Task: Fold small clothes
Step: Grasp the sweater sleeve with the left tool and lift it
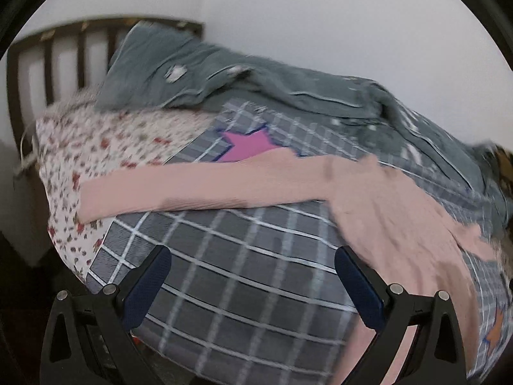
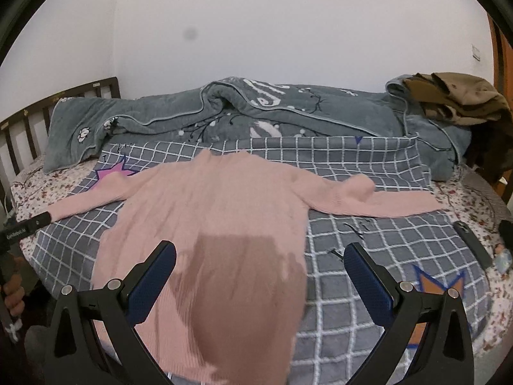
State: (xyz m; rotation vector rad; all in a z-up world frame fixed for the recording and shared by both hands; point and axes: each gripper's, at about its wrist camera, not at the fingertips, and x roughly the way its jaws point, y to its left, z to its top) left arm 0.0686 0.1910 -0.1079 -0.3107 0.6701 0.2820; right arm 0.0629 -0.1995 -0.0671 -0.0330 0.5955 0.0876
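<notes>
The pink sweater [image 2: 218, 211] lies spread flat on the grid-patterned sheet [image 2: 368, 256] of the bed, sleeves stretched out to both sides, body running toward the camera. Its hem sits directly under the right gripper [image 2: 259, 276], whose jaws are wide and empty. The left gripper [image 1: 253, 285], also wide and holding nothing, hovers over bare sheet with one sleeve ahead of it. A grey quilt [image 2: 224, 109] is bunched beyond, by the wall.
</notes>
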